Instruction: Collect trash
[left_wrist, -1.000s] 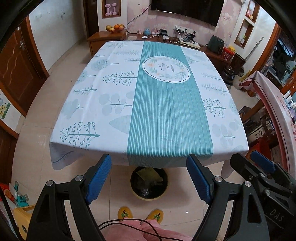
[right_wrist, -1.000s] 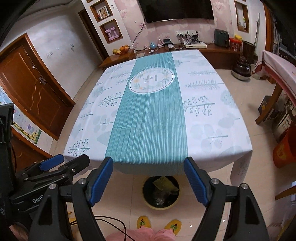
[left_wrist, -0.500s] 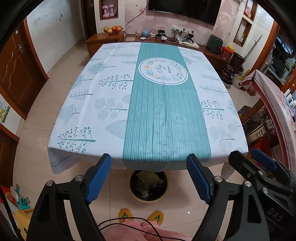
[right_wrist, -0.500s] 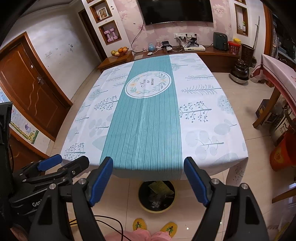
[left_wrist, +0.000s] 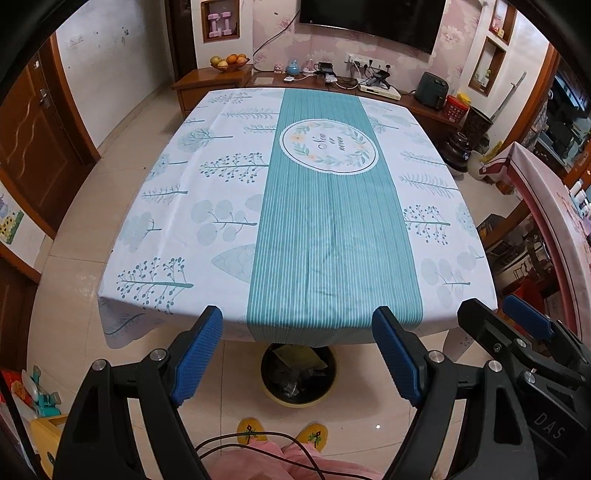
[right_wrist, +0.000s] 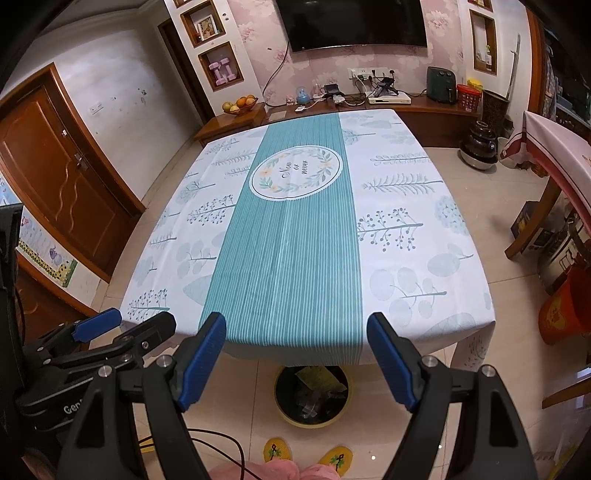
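A round bin (left_wrist: 298, 374) with a yellowish rim stands on the floor under the table's near edge, with a yellow wrapper and clear crumpled trash inside; it also shows in the right wrist view (right_wrist: 313, 395). My left gripper (left_wrist: 297, 354) is open and empty, held above the bin in front of the table edge. My right gripper (right_wrist: 295, 363) is open and empty beside it. Each gripper shows in the other's view, the right one (left_wrist: 517, 332) and the left one (right_wrist: 110, 328). The table (left_wrist: 221, 236) has a white and teal cloth with nothing on it.
A low wooden cabinet (left_wrist: 369, 88) with a fruit bowl, chargers and boxes runs along the far wall. A second covered table (right_wrist: 554, 147) stands at the right. A wooden door (right_wrist: 62, 184) is at the left. My slippers (right_wrist: 306, 452) show below.
Both grippers have lifted and pulled back a little, so the table sits lower and farther in both views. Jaws stay open and empty.
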